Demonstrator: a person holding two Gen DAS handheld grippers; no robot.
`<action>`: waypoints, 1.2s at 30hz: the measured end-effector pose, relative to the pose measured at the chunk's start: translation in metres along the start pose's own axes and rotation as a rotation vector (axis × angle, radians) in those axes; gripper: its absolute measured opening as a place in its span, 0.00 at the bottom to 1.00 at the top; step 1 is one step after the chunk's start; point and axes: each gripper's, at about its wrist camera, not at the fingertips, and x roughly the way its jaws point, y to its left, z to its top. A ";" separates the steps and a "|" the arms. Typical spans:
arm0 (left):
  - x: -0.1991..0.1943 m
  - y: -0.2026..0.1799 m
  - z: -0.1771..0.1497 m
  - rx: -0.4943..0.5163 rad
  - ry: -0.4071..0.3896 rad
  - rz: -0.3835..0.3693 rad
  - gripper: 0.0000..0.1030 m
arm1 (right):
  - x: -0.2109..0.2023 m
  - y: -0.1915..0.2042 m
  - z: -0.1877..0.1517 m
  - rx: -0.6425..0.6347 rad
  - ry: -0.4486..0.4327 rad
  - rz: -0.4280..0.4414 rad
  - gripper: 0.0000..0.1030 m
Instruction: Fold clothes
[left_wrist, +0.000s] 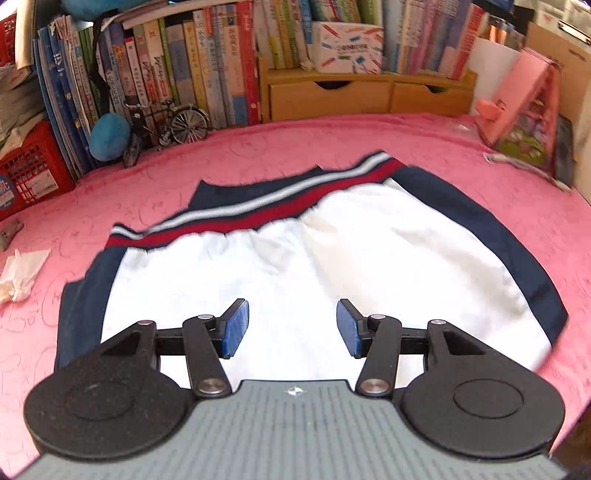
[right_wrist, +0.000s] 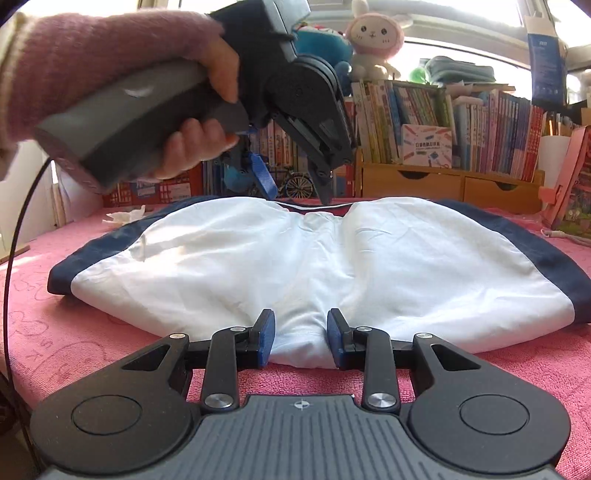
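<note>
White shorts (right_wrist: 236, 266) w/ navy side panels lie flat on the pink cover (right_wrist: 74, 332), about mid-surface. The red/white/navy striped waistband (left_wrist: 258, 206) is at the far edge, the leg openings toward the near side.

Right gripper (right_wrist: 301, 339) sits low at the near hem, centre of the garment. A bunched bit of white fabric sits btwn its blue pads (right_wrist: 266, 338), jaws partly closed around it. Can't tell if the pads actually pinch the cloth or just flank it.

Left gripper (left_wrist: 291, 328) hangs above the white front, pointing steeply down. Jaws apart, nothing btwn them, not touching the fabric. In the right wrist view it's up at far left, held by a hand (right_wrist: 195, 147) in a pink knit sleeve (right_wrist: 92, 55).

Crumpled tissue (left_wrist: 22, 273) lies on the cover at left, clear of the shorts. Beyond the far edge: a row of books (left_wrist: 184, 66), a small model bicycle (left_wrist: 166, 125) and a wooden drawer unit (left_wrist: 365, 96). A pink plush bunny (right_wrist: 373, 40) sits atop the books.
</note>
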 end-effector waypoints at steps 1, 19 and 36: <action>-0.003 -0.005 -0.008 0.014 0.026 -0.014 0.49 | 0.000 -0.001 0.001 0.002 0.003 0.004 0.32; 0.096 0.006 0.038 -0.016 0.010 0.081 0.57 | 0.001 -0.001 0.009 0.034 0.077 -0.002 0.32; 0.030 0.001 0.020 -0.110 -0.007 -0.088 0.23 | -0.002 0.006 0.005 -0.001 0.047 -0.027 0.32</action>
